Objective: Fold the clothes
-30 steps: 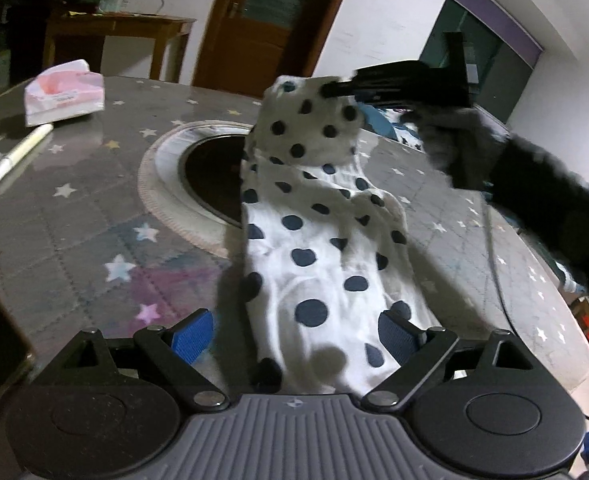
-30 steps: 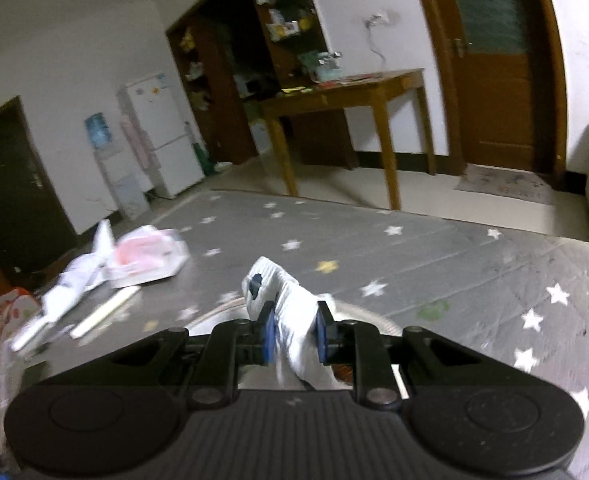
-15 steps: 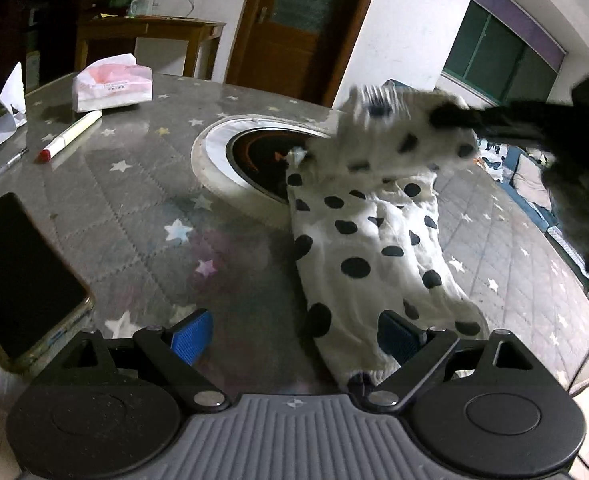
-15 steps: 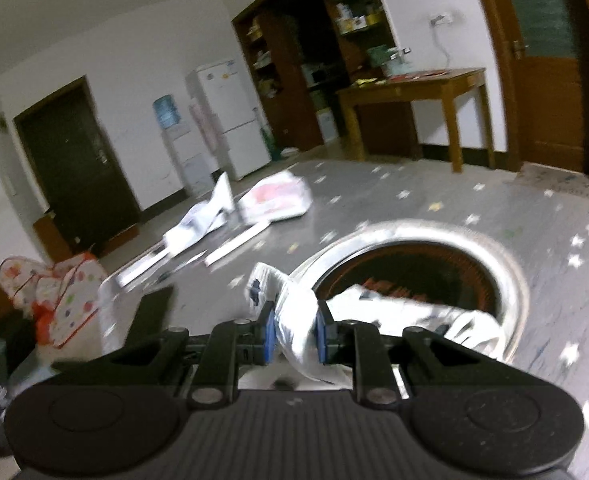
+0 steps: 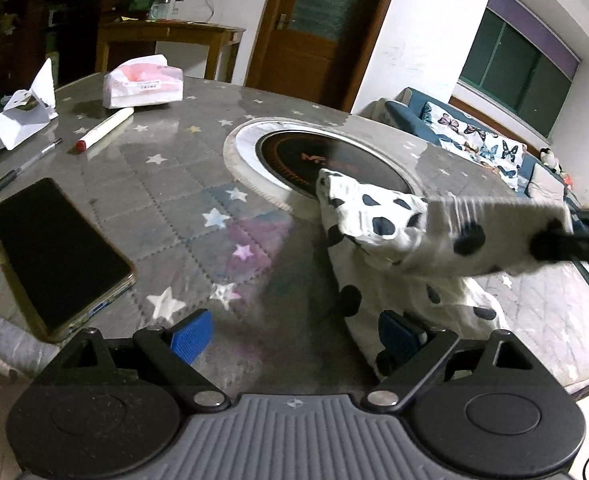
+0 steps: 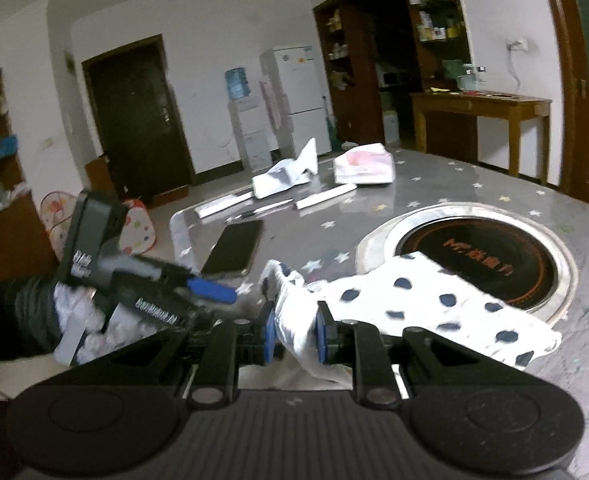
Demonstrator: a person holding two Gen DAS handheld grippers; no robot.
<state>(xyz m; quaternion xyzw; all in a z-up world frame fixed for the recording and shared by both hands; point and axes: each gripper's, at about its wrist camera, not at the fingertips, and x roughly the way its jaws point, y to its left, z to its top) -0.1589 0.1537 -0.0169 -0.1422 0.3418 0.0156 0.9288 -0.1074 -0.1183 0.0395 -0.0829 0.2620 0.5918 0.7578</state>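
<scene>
1. Our right gripper [image 6: 293, 330] has its pads clenched on the spotted cloth's [image 5: 378, 216] lifted end.
2. Our left gripper [image 5: 294, 334] hangs released by the cloth's near edge.
3. The rest lies on the star-print table [image 5: 174, 208], right of the phone [image 5: 54, 252].

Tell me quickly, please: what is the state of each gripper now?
Left gripper: jaws open, holding nothing.
Right gripper: jaws closed on the polka-dot garment, one end lifted off the table.
</scene>
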